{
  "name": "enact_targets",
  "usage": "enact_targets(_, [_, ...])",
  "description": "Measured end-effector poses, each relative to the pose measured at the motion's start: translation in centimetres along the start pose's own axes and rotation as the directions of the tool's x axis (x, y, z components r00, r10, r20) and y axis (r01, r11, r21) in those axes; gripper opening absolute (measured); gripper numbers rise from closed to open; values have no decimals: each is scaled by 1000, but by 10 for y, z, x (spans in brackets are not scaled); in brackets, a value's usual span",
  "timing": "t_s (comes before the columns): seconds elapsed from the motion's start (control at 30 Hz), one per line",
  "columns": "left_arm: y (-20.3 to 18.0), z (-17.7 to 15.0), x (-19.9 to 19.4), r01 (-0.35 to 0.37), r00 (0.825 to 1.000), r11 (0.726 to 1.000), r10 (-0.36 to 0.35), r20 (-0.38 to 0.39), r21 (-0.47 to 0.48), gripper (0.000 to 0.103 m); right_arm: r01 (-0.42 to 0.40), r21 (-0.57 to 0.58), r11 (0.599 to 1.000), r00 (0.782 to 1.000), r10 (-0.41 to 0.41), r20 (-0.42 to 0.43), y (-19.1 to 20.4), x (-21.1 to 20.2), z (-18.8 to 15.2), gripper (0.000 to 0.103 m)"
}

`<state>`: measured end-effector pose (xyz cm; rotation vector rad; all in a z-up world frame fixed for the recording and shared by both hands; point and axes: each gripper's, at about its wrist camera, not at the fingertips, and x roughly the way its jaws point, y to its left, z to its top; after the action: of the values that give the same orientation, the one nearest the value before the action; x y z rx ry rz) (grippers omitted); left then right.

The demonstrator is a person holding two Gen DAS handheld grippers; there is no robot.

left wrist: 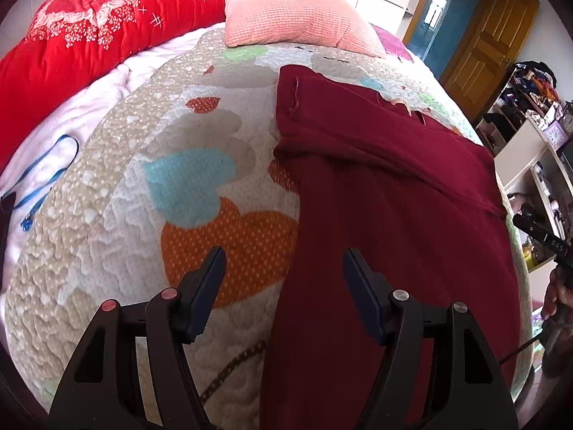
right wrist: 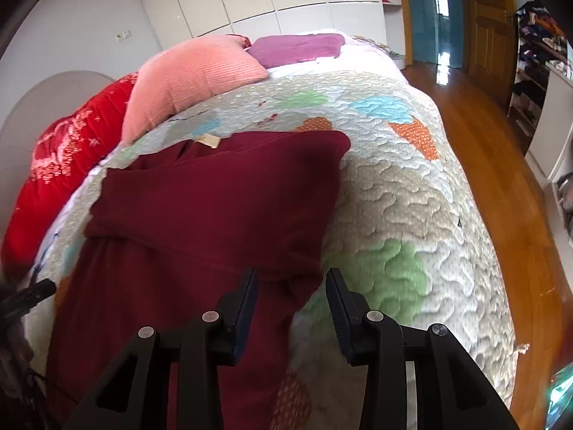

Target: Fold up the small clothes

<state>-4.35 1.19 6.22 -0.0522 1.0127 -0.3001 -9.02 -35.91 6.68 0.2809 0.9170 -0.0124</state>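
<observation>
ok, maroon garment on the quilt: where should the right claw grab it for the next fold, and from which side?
Probably the near right edge of the maroon garment, just ahead of the right claw. The cloth lies flat on the quilt, and that edge is bare and unobstructed. Come from the right, low, one finger sliding under the edge. The claw is open and holds nothing.

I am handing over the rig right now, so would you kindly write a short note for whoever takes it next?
Left claw: open, holding nothing, over the left edge of the dark red garment.
Right claw: open, holding nothing, over the garment's right edge.
Garment: lies on the quilted bedspread, its far part already folded over the near part.
Pink pillow: beyond it, not touching.
Done: one fold, it seems.
Left: probably fold again and tidy.
</observation>
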Motion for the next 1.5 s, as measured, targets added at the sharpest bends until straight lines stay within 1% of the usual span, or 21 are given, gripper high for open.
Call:
enact_targets(0.03, [2, -6, -4, 11, 1000, 1000, -11, -6, -4, 68, -48, -1, 999, 999, 48, -14, 1, -11, -10, 47])
enact_targets(0.07, [3, -13, -7, 21, 1000, 1000, -21, -17, -4, 68, -89, -6, 996, 996, 89, -27, 2, -23, -21, 50])
enact_targets(0.2, [6, -42, -17, 48, 996, 999, -47, -69, 11, 68, -183, -30, 983, 980, 180, -83, 4, -59, -75, 50])
enact_targets(0.27, [7, -56, -22, 64, 994, 998, -62, -93, 18, 68, -235, -4, 972, 964, 232, -129, 2, -67, -103, 51])
enact_targets(0.33, [9, -70, -26, 75, 991, 997, -72, -109, 22, 68, -273, 22, 962, 948, 273, -166, 4, -71, -131, 51])
enact_targets(0.4, [10, -82, -29, 82, 988, 996, -78, -132, 23, 68, -292, 36, 956, 934, 293, -204, 7, -71, -155, 51])
enact_targets(0.47, [12, -92, -29, 85, 984, 996, -82, -160, 14, 68, -295, 32, 955, 929, 294, -225, 11, -68, -172, 51])
enact_targets(0.5, [12, -96, -29, 87, 982, 996, -84, -170, 9, 68, -298, 29, 954, 930, 297, -217, 13, -68, -177, 51])
enact_targets(0.6, [12, -108, -32, 85, 982, 996, -84, -166, -4, 68, -331, 50, 942, 926, 334, -178, 18, -65, -184, 59])
enact_targets(0.77, [9, -120, -33, 82, 984, 997, -82, -158, -4, 73, -410, 75, 909, 893, 416, -173, 30, -53, -187, 60])
enact_targets(0.9, [6, -122, -32, 66, 987, 998, -63, -147, 14, 73, -416, 70, 907, 894, 422, -152, 40, -50, -189, 60])
enact_targets(0.93, [6, -122, -32, 66, 987, 998, -63, -147, 12, 73, -416, 71, 906, 895, 422, -146, 41, -51, -189, 57])
enact_targets(0.97, [6, -122, -31, 66, 987, 998, -64, -147, 11, 74, -410, 67, 910, 899, 415, -142, 41, -51, -189, 45])
enact_targets(1.0, [6, -121, -30, 66, 987, 998, -64, -149, 9, 74, -398, 60, 916, 905, 402, -139, 43, -51, -189, 37])
enact_targets(1.03, [6, -122, -30, 66, 987, 998, -64, -150, 7, 74, -388, 58, 920, 910, 392, -134, 42, -53, -189, 20])
enact_targets(1.07, [5, -121, -29, 65, 987, 998, -64, -150, 6, 74, -380, 61, 923, 914, 385, -127, 43, -53, -189, 13])
enact_targets(1.1, [4, -121, -29, 64, 987, 998, -63, -150, 5, 75, -379, 65, 923, 915, 384, -122, 38, -59, -186, 10])
enact_targets(1.27, [2, -121, -28, 58, 987, 998, -55, -152, 15, 75, -346, 14, 938, 935, 346, -72, 31, -83, -176, 8])
enact_targets(1.33, [2, -122, -28, 57, 986, 998, -54, -157, 13, 75, -350, 16, 937, 934, 350, -72, 27, -84, -174, 8])
enact_targets(1.47, [1, -128, -31, 63, 984, 998, -62, -167, 0, 78, -355, 43, 934, 924, 357, -136, 22, -67, -180, 8])
enact_targets(1.5, [0, -130, -31, 65, 984, 998, -63, -169, 3, 79, -364, 58, 930, 921, 368, -130, 20, -65, -180, 9])
